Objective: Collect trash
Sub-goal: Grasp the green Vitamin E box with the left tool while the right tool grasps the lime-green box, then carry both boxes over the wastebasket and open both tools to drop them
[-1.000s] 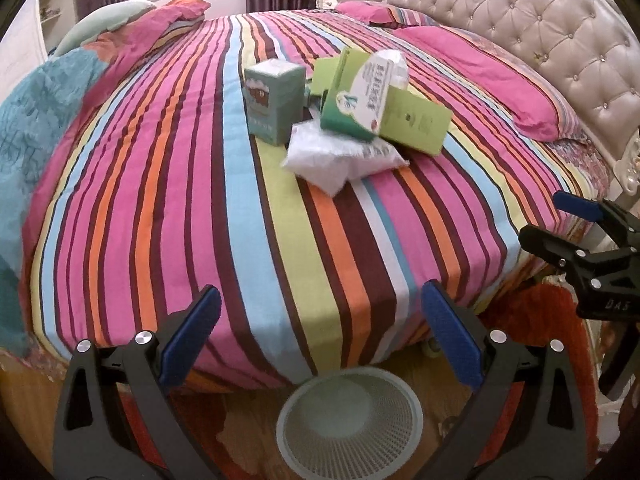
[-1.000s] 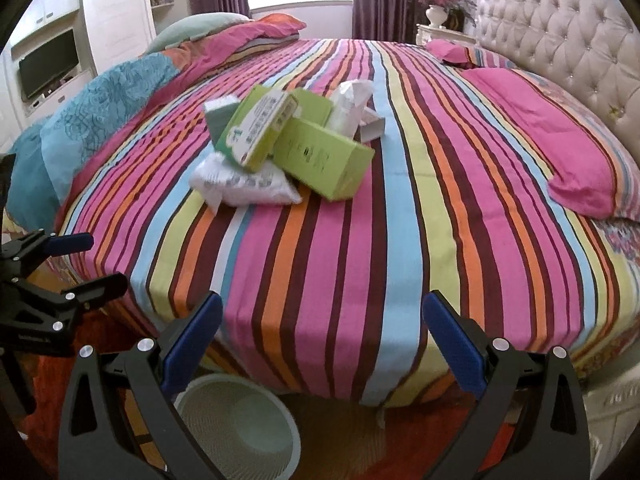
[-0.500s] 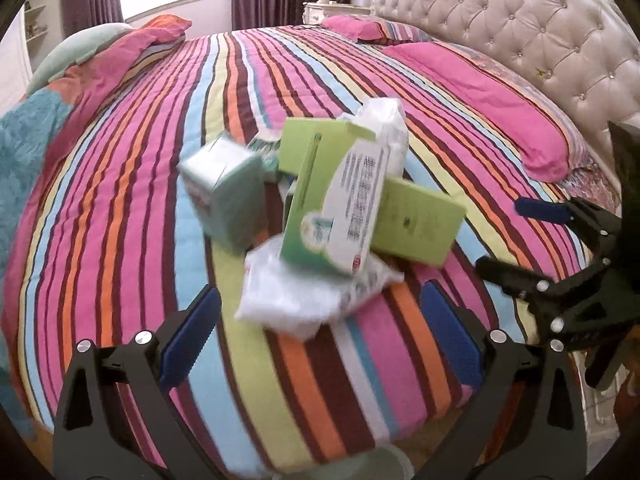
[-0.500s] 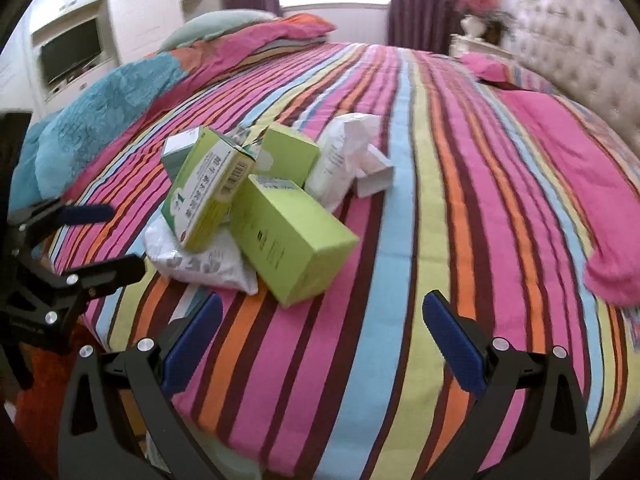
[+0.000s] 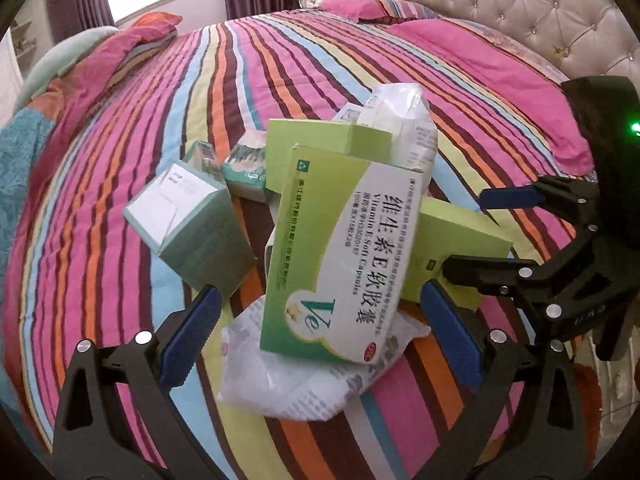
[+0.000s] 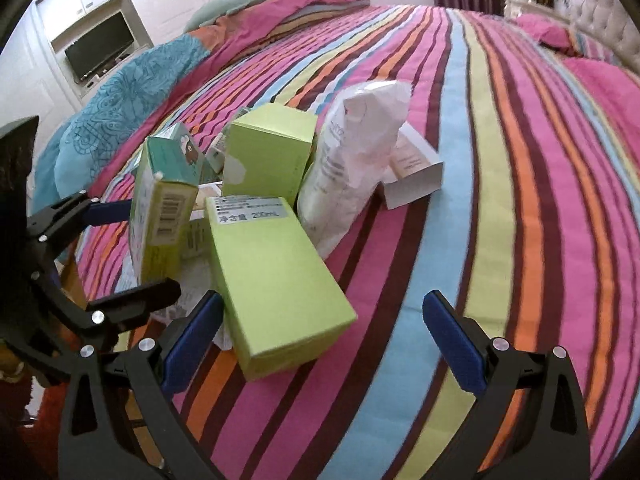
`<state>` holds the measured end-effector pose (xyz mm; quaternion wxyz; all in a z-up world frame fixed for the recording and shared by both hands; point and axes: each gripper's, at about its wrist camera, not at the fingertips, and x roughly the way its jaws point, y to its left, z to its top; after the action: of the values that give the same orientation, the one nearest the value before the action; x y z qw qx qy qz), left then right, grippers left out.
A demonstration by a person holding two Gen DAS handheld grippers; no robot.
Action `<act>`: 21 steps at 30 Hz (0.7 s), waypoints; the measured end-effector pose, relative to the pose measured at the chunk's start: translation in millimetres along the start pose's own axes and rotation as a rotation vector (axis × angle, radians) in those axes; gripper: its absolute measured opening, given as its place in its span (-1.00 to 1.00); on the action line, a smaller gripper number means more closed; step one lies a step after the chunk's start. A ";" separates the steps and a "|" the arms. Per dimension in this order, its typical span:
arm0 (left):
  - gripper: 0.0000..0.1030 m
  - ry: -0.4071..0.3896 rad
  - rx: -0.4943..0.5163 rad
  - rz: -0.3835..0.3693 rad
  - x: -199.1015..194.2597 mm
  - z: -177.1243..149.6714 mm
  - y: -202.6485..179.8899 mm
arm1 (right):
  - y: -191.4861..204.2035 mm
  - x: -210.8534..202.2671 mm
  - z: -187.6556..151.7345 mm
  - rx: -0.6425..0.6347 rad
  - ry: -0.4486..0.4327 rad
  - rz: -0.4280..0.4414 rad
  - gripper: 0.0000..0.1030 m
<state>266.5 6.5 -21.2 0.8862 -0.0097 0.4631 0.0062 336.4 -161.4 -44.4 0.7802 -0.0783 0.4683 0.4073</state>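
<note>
A heap of trash lies on the striped bed. In the left wrist view a green-and-white Vitamin E box (image 5: 340, 256) leans on a white plastic bag (image 5: 312, 376), with a teal carton (image 5: 192, 232) to its left and a lime box (image 5: 452, 252) to its right. My left gripper (image 5: 316, 340) is open, its fingers on either side of the Vitamin E box. My right gripper (image 6: 320, 340) is open just in front of the lime box (image 6: 276, 276); a crumpled white pouch (image 6: 356, 160) and a small white box (image 6: 412, 172) lie behind it. Each gripper shows in the other's view.
The striped quilt (image 6: 500, 200) spreads wide to the right of the heap. Pink pillows (image 5: 500, 76) and a tufted headboard (image 5: 520, 4) stand at the far right. A blue blanket (image 6: 120, 120) and a TV (image 6: 100, 52) are at the left.
Both grippers have moved forward and down toward the heap, which now fills the views. The white mesh bin on the floor has dropped out of sight.
</note>
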 end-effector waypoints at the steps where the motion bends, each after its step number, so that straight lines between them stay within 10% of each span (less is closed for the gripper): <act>1: 0.88 0.004 -0.004 -0.009 1.9 0.9 1.9 | -0.1 0.8 0.4 -0.003 0.004 0.010 0.86; 7: 0.05 0.052 -0.018 -0.036 17.2 0.9 13.7 | 6.3 14.3 6.9 -0.034 0.054 0.029 0.85; 9: 0.03 0.055 -0.046 -0.050 18.4 -0.6 19.8 | 12.0 20.1 6.1 -0.039 0.063 0.025 0.79; 11: 0.03 0.051 -0.071 -0.067 15.0 -1.5 25.1 | 16.8 23.6 4.0 -0.022 0.075 0.058 0.00; 21: 0.03 -0.021 -0.107 -0.143 -23.0 -10.6 32.6 | 19.0 -29.8 -19.6 0.060 -0.061 -0.087 -0.04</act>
<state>244.0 38.8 -8.7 0.8874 -0.0898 0.4511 -0.0322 303.0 -175.5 -26.5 0.8131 -0.0628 0.4526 0.3607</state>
